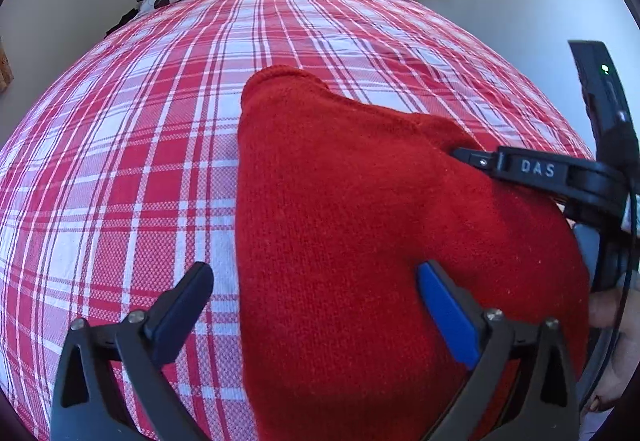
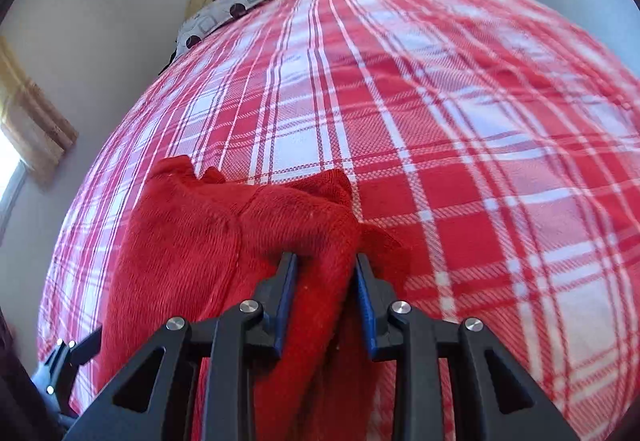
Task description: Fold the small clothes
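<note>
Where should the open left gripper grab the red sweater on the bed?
Grip the red sweater by its straight left edge, coming from the bare bedspread side: the left gripper already straddles it, and the right gripper pinches the other side.

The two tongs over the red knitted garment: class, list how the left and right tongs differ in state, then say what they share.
1. The left tongs stand wide open; the right tongs are closed on the red knitted garment.
2. The left tongs grip nothing, though the garment's edge lies between their fingers; the right tongs pinch a bunched fold.

Shared: both have black arms with blue pads and point down at the plaid bed.
</note>
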`<state>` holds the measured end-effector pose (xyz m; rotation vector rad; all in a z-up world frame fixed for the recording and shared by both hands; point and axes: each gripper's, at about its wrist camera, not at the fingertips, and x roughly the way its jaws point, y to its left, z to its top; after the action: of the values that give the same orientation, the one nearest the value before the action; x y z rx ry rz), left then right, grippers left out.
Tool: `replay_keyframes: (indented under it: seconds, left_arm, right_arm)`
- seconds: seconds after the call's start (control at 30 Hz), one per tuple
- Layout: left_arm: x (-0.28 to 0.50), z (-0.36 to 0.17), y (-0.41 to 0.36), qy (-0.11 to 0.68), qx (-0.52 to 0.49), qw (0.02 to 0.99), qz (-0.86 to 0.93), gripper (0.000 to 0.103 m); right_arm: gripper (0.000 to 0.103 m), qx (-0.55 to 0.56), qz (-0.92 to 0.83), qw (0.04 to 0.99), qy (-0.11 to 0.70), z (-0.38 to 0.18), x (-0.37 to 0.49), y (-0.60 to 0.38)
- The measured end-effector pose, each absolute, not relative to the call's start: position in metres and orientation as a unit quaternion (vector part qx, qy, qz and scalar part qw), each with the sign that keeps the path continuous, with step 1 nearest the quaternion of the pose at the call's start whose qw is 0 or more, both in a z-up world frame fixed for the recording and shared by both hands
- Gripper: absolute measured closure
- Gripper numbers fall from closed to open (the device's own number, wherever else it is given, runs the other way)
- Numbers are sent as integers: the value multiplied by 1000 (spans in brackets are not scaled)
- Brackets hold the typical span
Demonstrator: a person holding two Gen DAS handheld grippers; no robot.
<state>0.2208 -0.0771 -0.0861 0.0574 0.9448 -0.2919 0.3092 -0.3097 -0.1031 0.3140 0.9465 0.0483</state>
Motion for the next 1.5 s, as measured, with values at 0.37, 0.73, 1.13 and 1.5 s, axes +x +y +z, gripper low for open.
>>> replay_keyframes:
  seconds: [0.37,0.73,1.13,1.5]
  left_arm:
    - [216,-77,-69,444,26,881,-161,0]
    - [233,-67,-52,467,-18,870,-156,0]
    - [262,-89,-68,503,-17,846,-175,0]
    - [263,-93,-74,509,-36,836,-200,3]
  right_arm:
    - [59,219,65,899,374,-62,262,-329]
    - [24,277,72,888,361,-73,213,-328]
    - [24,254,73,889,374,-108,220,-306]
    - [47,247,87,887,381,-110,225,-300]
